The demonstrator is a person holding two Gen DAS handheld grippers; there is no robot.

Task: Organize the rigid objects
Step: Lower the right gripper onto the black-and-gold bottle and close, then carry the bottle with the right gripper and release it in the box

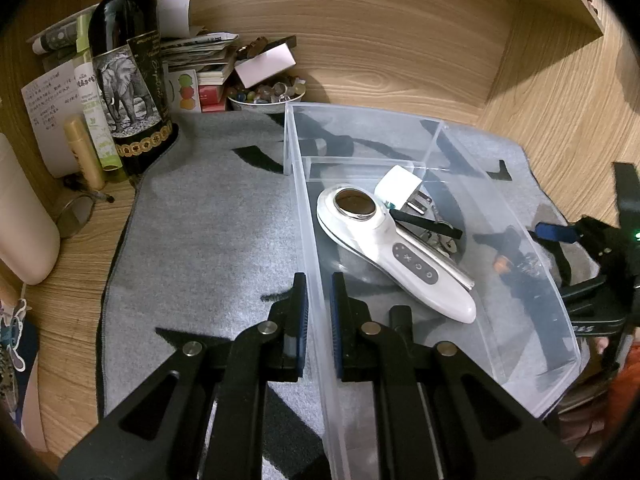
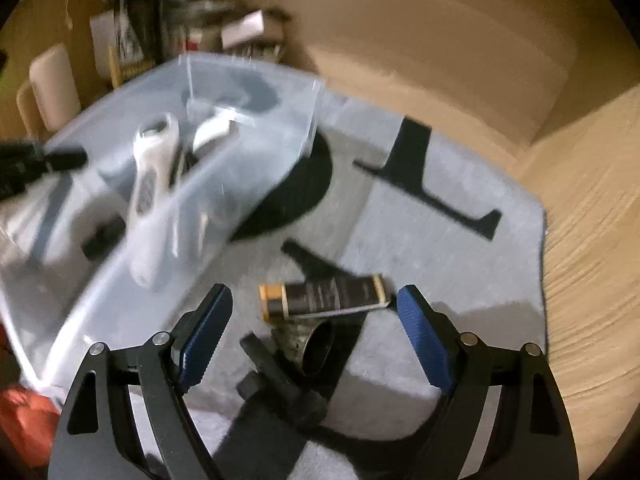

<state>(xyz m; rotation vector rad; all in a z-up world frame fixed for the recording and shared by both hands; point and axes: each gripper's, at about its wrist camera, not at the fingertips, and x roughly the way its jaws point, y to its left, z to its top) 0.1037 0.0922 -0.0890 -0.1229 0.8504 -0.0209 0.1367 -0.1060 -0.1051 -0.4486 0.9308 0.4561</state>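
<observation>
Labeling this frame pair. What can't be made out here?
- Right wrist view: motion blur hides the label text on the dark tube lying on the mat.
- Right wrist view: the dark metal thing below the tube is blurred, unidentifiable.
- Left wrist view: the white handheld device covers small metal items in the clear bin.

Both wrist views look steeply down, close over the shared clear bin (image 1: pixel 440 136), the right apparently motion-blurred
</observation>
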